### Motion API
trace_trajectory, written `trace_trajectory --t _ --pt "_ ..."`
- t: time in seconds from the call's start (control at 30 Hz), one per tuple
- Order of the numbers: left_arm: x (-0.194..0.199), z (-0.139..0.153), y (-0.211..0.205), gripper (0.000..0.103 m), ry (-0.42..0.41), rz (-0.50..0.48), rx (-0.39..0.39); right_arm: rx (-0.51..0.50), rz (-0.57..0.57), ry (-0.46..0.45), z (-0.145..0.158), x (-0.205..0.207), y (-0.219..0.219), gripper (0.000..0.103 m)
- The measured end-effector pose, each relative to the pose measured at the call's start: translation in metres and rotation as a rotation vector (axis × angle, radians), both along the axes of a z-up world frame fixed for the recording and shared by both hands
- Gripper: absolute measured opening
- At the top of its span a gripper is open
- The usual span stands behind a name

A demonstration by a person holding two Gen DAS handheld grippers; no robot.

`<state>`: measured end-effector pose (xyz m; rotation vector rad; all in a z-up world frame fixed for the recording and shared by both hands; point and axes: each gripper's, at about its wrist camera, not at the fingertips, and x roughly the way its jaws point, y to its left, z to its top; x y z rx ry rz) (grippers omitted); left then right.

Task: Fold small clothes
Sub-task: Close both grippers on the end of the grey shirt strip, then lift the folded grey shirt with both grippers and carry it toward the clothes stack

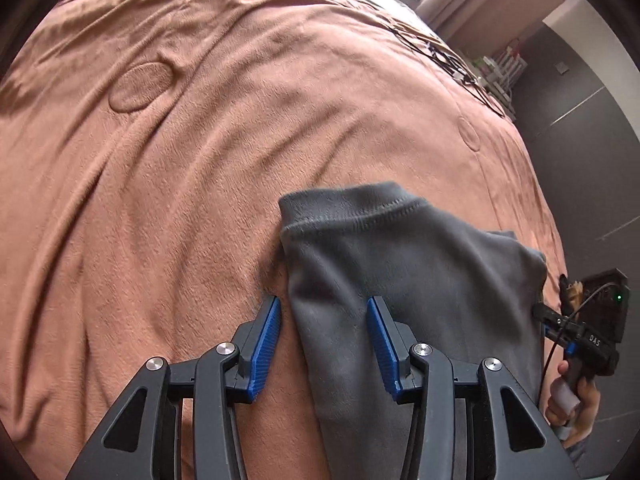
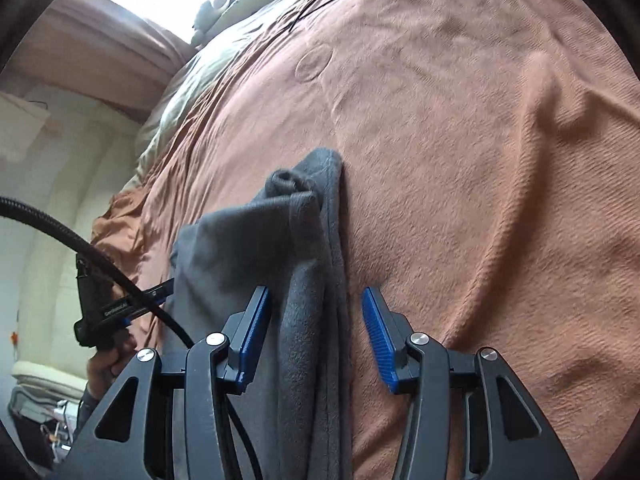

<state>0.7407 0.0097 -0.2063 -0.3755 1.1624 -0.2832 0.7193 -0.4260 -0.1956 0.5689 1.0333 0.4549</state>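
Observation:
A small dark grey fleece garment (image 1: 400, 264) lies crumpled on the brown bedspread (image 1: 200, 160), its stitched hem toward the far side. In the left wrist view my left gripper (image 1: 324, 306) is open and straddles the garment's left edge, and neither blue pad presses on the cloth. In the right wrist view the garment (image 2: 296, 248) shows a long folded ridge. That ridge runs between the jaws of my right gripper (image 2: 314, 292), which is open. Its left pad (image 2: 252, 332) lies against the cloth and its right pad (image 2: 380, 336) stands over bare bedspread.
A person's hand (image 1: 576, 396) holds the right gripper's handle at the bed's right edge. Black cables (image 1: 448, 56) lie on the far side of the bed. A thick black cable (image 2: 100, 260) hangs at the left, past patterned bedding (image 2: 192, 80). Dark floor (image 1: 580, 160) lies beyond the bed.

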Motion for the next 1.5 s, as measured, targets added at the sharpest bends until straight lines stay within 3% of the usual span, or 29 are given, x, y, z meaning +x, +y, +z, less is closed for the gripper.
trace_trajectory --t 0.23,0.43,0.57,0.73,0.77,0.83,0.93,1.07,1.5 --pt "0.013 -0.008 -0.001 0.046 -0.005 0.002 -0.100 0.098 0.049 0.018 -0.011 0.025 -0.011 0.045" --pt "0.020 -0.010 -0.002 0.046 -0.027 -0.001 -0.159 0.084 0.113 0.019 -0.017 0.049 -0.005 0.045" --pt "0.013 -0.013 0.006 0.046 -0.015 -0.018 -0.243 0.099 0.153 0.015 -0.019 0.051 -0.008 0.045" --pt "0.011 -0.014 0.001 0.046 -0.021 -0.047 -0.245 0.087 0.162 0.017 -0.020 0.060 -0.001 0.045" --pt "0.013 -0.015 0.000 0.044 -0.020 -0.036 -0.251 0.072 0.160 0.017 -0.019 0.063 0.002 0.044" --pt "0.019 -0.017 -0.002 0.024 -0.012 -0.012 -0.237 0.037 0.152 0.018 -0.016 0.064 0.007 0.035" --pt "0.023 -0.018 0.003 0.011 0.009 0.029 -0.265 -0.015 0.137 0.023 -0.009 0.062 0.012 0.020" --pt "0.009 0.006 0.005 0.009 -0.054 0.002 -0.289 -0.044 0.123 -0.026 0.014 0.045 0.021 0.013" --pt "-0.038 0.095 0.002 0.008 -0.184 -0.067 -0.334 -0.126 0.085 -0.165 0.086 -0.031 0.031 0.013"
